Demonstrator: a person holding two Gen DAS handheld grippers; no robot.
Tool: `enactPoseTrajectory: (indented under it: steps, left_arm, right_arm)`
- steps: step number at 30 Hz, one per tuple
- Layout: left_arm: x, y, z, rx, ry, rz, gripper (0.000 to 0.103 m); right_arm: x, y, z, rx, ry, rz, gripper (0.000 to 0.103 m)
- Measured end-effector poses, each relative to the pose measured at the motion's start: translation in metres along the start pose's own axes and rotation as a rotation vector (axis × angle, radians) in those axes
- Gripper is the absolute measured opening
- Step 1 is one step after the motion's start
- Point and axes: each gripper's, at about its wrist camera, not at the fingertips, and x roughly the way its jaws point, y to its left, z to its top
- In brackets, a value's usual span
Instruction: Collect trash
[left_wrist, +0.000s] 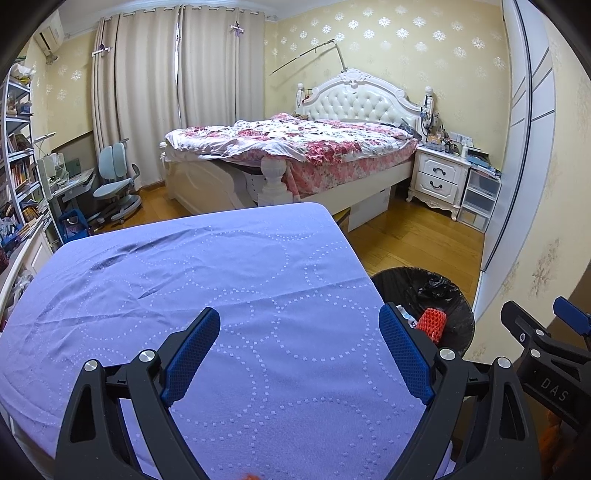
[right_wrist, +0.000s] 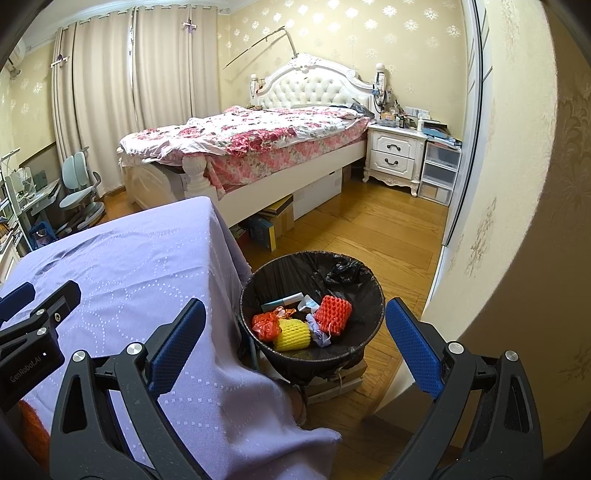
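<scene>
Grippers: left gripper (left_wrist: 299, 354) and right gripper (right_wrist: 295, 350) both stand wide apart, holding nothing.
Trash: red foam net (right_wrist: 334, 315), yellow foam net (right_wrist: 291, 334) and wrappers lie inside the bin (right_wrist: 258, 280), right of the table (left_wrist: 184, 277).
Risk: the lilac tablecloth (right_wrist: 221, 369) hangs near the rim; a careless right gripper could snag it or tip the bin.

Home bedroom: bed (left_wrist: 306, 147), nightstand (left_wrist: 439, 175), curtains (left_wrist: 177, 92).

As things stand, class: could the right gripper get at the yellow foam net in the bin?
Probably yes: the right gripper is open, the bin has no lid, and the yellow foam net lies on top, uncovered.
</scene>
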Motion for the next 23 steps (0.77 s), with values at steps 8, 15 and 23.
enactPoseTrajectory:
  steps: [8, 15, 23]
  left_arm:
    - [-0.006, -0.006, -0.009, -0.022, -0.017, -0.002, 0.087]
    - [-0.002, -0.002, -0.011, -0.028, -0.006, 0.031, 0.087]
    - [0.018, 0.046, -0.014, -0.072, 0.059, 0.097, 0.087]
  right_arm:
    - [0.000, 0.000, -0.002, -0.001, 0.001, -0.001, 0.095]
    - [0.000, 0.002, -0.006, -0.017, 0.013, 0.008, 0.095]
    - [0.020, 0.035, -0.002, -0.099, 0.059, 0.066, 0.096]
